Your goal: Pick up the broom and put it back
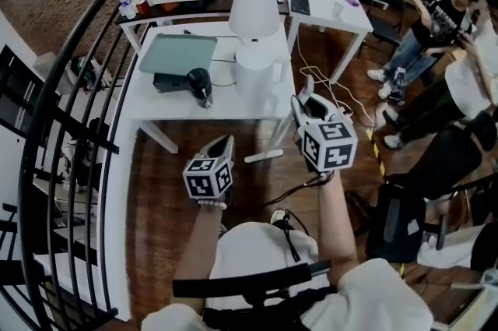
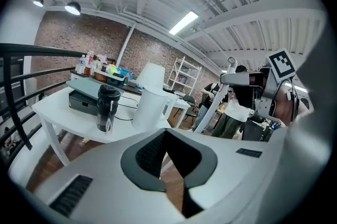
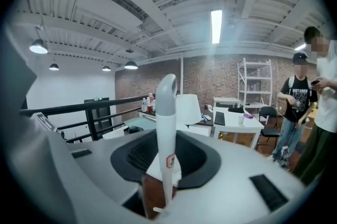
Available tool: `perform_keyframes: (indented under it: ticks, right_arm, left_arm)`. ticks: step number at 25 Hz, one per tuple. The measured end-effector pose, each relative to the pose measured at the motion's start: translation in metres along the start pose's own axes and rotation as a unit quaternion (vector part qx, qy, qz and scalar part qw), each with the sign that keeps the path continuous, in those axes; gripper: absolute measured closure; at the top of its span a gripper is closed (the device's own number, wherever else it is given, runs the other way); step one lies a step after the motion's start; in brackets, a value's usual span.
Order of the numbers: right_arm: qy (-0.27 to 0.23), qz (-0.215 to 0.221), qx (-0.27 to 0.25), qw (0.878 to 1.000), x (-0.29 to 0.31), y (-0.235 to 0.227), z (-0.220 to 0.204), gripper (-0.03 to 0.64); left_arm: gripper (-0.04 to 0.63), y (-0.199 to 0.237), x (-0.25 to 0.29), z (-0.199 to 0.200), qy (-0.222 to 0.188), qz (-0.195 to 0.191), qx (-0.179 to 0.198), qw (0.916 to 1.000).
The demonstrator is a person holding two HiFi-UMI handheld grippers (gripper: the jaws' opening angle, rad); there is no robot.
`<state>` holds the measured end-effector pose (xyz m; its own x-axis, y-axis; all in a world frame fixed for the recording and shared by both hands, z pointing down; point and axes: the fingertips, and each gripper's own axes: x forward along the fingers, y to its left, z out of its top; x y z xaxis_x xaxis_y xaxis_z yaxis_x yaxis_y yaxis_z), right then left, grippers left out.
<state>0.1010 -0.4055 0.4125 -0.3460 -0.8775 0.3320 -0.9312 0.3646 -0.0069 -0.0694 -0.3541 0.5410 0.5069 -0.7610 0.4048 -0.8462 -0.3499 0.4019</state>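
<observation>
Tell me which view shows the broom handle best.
The right gripper view: the broom handle stands upright and close between the right gripper's fingers. The head view shows only a short piece above that gripper; the left gripper view shows its shaft small, off to the right.

Right gripper (image 3: 167, 167): jaws closed on the broom handle (image 3: 167, 117), which stands upright between the dark pads (image 3: 136, 155). The handle is white, with a grey hooked tip at the top and a small red-edged label (image 3: 169, 161) low on the shaft. Beyond it, a white table (image 3: 231, 123) stands behind a white lamp shade (image 3: 188, 108). A black railing (image 3: 90, 108) runs at left. A white shelving unit (image 3: 255, 83) stands against the brick wall. One person (image 3: 295, 104) in a black shirt stands at right, another (image 3: 322, 96) at the frame edge.
</observation>
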Motion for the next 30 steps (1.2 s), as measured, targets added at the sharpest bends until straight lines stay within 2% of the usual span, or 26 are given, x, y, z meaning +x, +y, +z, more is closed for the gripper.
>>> perform_keyframes:
  ticks: [14, 24, 30]
  right_arm:
    - [0.017, 0.011, 0.015, 1.000, -0.008, 0.008, -0.026, 0.491]
    - [0.027, 0.024, 0.021, 0.999, -0.014, 0.014, -0.039, 0.491]
    - [0.058, 0.035, 0.023, 0.997, -0.002, 0.017, -0.068, 0.491]
  left_arm:
    - [0.603, -0.001, -0.011, -0.003, -0.002, 0.006, -0.001, 1.0000]
    - [0.603, 0.002, -0.006, -0.016, 0.026, 0.019, 0.000, 0.9995]
    - [0.603, 0.003, -0.009, -0.021, 0.033, 0.021, -0.003, 0.9992]
